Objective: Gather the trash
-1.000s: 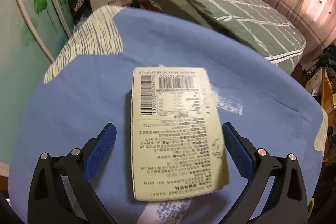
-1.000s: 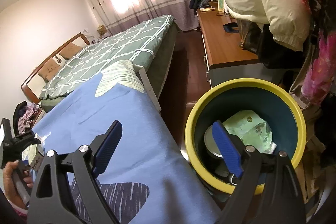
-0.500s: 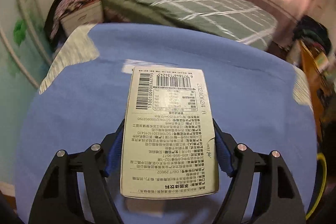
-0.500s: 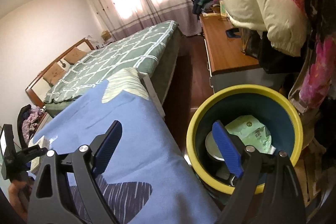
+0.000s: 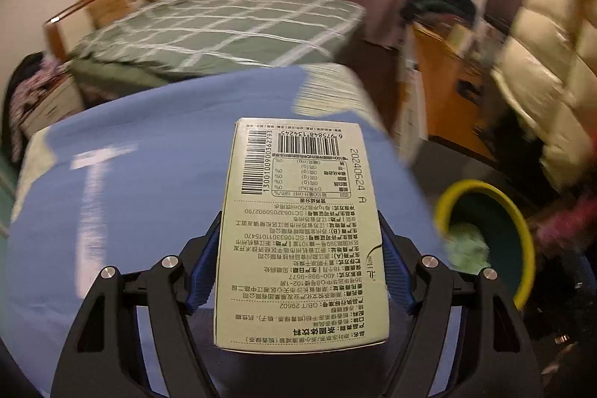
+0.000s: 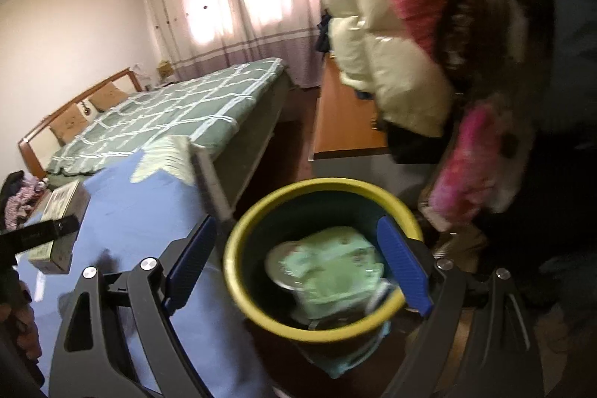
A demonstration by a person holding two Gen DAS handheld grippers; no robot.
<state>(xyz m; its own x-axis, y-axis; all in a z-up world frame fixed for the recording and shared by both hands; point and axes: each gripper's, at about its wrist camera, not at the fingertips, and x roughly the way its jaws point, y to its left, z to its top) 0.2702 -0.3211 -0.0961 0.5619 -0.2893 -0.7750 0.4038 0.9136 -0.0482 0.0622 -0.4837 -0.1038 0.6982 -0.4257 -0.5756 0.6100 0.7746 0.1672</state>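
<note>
In the left wrist view, your left gripper [image 5: 300, 271] is clamped on the pale green carton [image 5: 302, 230], the blue pads pressing its two long sides about halfway along, so a good length of it sticks out far beyond the fingertips. The carton is lifted clear of the blue cloth [image 5: 149, 181] that covers the table. The yellow-rimmed bin [image 5: 496, 234] sits low at the right, just past the cloth's edge, with a green wrapper already inside. Carry the carton rightward until its far end is over the bin's mouth, not only the rim. Because it overhangs the fingers, tip the front end down a little before you let go, so it slides in rather than catching the near lip.

In the right wrist view, your right gripper [image 6: 298, 267] is spread wide and grasps nothing; its fingers frame the bin [image 6: 261, 219] from above, the right one reaching over the opening. The carton [image 6: 65, 207] shows at far left above the cloth [image 6: 149, 211], carried by the left gripper [image 6: 37, 234]. The right gripper looks to be in the drop path, so draw it back toward you or to the right before the carton arrives. Mind the hanging coats [image 6: 391, 62] close above the bin when you move.
</note>
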